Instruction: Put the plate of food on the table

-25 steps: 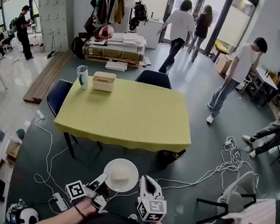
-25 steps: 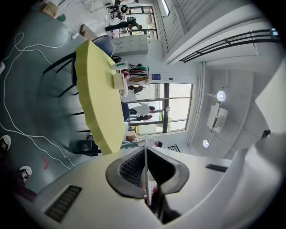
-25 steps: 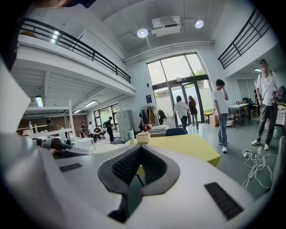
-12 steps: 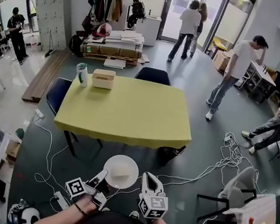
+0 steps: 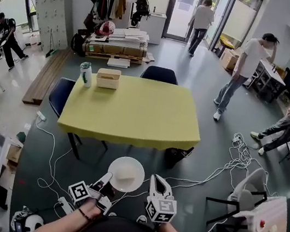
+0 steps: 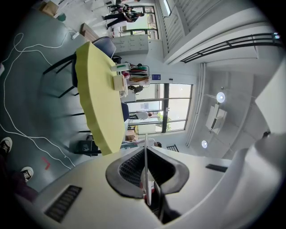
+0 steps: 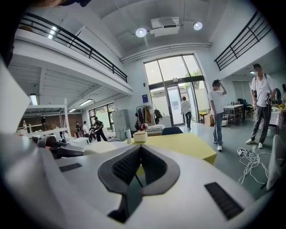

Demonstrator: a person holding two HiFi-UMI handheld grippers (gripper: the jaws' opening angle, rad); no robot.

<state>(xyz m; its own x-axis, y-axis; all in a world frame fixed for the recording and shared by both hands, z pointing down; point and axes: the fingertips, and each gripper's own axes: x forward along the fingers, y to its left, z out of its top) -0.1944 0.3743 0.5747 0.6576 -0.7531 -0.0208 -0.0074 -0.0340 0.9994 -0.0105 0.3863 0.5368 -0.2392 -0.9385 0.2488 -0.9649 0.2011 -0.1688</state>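
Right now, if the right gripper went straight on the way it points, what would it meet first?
Probably the near side of the yellow-clothed rectangular table, which sits dead ahead of the right gripper; nothing shows between them, though depth is unclear.

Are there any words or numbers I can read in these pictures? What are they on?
No words or numbers can be read anywhere.
Blue sign beside the glass doors: too small to read.
Bottle on the yellow table: print too blurred to read.
Cubes with black-and-white squares: patterns, not letters.
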